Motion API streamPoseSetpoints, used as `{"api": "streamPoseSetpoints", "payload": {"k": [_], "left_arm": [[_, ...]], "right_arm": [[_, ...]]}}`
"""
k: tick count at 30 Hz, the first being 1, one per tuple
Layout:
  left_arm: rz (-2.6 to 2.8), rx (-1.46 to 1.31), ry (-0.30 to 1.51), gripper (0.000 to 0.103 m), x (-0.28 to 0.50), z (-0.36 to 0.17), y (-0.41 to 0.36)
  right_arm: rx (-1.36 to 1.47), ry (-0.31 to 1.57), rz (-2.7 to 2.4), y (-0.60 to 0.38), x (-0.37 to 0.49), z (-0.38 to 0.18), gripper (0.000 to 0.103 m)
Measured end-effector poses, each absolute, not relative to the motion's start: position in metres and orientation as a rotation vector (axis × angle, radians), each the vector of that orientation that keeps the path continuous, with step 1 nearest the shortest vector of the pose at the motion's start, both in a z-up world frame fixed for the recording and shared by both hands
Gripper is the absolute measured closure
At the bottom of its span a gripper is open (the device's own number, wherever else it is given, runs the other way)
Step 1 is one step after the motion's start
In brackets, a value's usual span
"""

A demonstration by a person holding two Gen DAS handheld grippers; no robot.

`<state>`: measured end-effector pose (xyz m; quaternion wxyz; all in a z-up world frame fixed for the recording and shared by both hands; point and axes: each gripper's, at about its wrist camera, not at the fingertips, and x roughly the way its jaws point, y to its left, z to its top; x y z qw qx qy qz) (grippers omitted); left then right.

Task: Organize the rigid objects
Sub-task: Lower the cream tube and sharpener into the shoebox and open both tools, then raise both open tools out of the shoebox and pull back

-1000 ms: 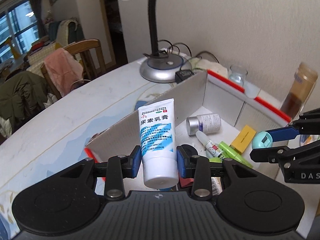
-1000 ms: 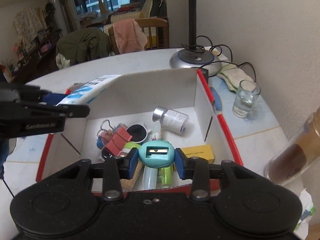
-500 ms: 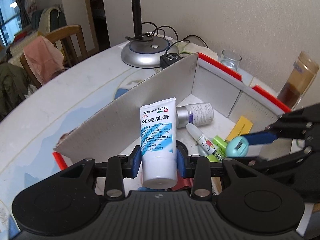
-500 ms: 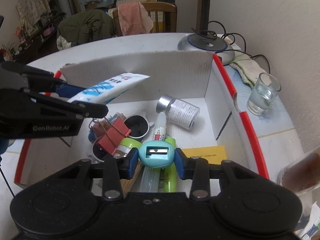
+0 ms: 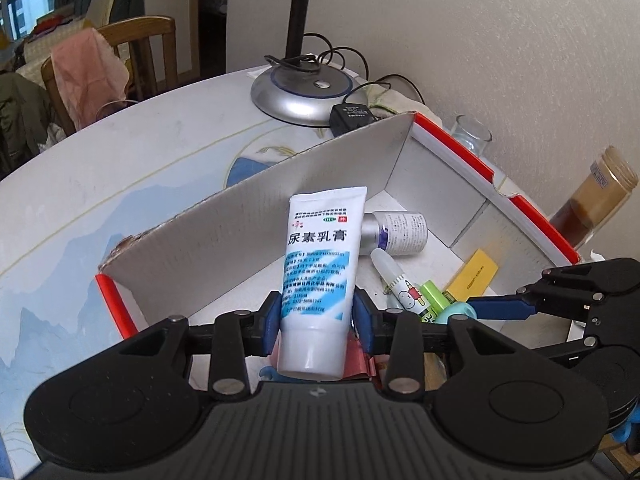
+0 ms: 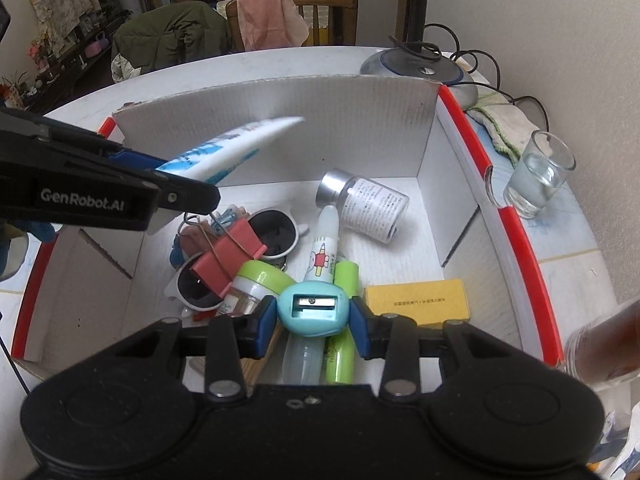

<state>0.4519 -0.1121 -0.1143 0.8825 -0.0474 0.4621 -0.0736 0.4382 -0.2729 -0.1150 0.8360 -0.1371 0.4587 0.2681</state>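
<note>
The cardboard box (image 6: 400, 128), white inside with red-edged rims, stood on the pale table (image 5: 120, 152) and held a loose pile. Its contents were a small bottle (image 6: 368, 208) with a silver cap lying on its side, a white glue tube (image 6: 324, 252) bearing a cartoon figure, a green marker (image 6: 344, 280), a yellow carton (image 6: 416, 306), a red binder clip (image 6: 228, 256), white-framed sunglasses (image 6: 276, 236) and a green-lidded jar (image 6: 260, 280).

The left gripper (image 5: 316, 320) was over the box's left part, its blue pads on either side of a white-and-blue cream tube (image 5: 320, 280), cap end toward the camera. The jaws had just eased slightly wider, but the tube remained pinched between them and clear of the box floor. The right gripper (image 6: 312, 316) pinched a teal pencil sharpener (image 6: 312, 310) above the pile, near the front of the box.

The right wrist view alone showed the clip, sunglasses and jar, which the left gripper's body hid in the left wrist view. It also showed a glass of water (image 6: 540, 176) and a cloth (image 6: 500, 120) outside the box's right wall. The left wrist view alone showed the printed face of the cream tube, a black adapter (image 5: 352, 116) behind the box and a brown-filled jar (image 5: 592, 200) in full. Both views showed the lamp base (image 5: 304, 92).
</note>
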Motion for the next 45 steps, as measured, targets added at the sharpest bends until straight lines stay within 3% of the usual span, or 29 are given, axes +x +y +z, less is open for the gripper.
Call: {"api": "streamPoseSetpoints", "payload": {"k": [17, 27, 31, 45], "left_arm": [[-0.147, -0.08, 0.938, 0.064, 0.43, -0.108, -0.116], [-0.145, -0.072, 0.874, 0.063, 0.399, -0.084, -0.11], [-0.149, -0.067, 0.836, 0.051, 0.381, -0.071, -0.109], [-0.164, -0.065, 0.729, 0.044, 0.315, -0.034, -0.106]], "right_arm": [[-0.232, 0.944, 0.557, -0.283, 0.431, -0.102, 0.06], [-0.166, 0.879, 0.562, -0.287, 0.409, -0.074, 0.053], [-0.142, 0.853, 0.562, -0.288, 0.397, -0.063, 0.049], [-0.081, 0.738, 0.567, -0.286, 0.341, -0.023, 0.034]]}}
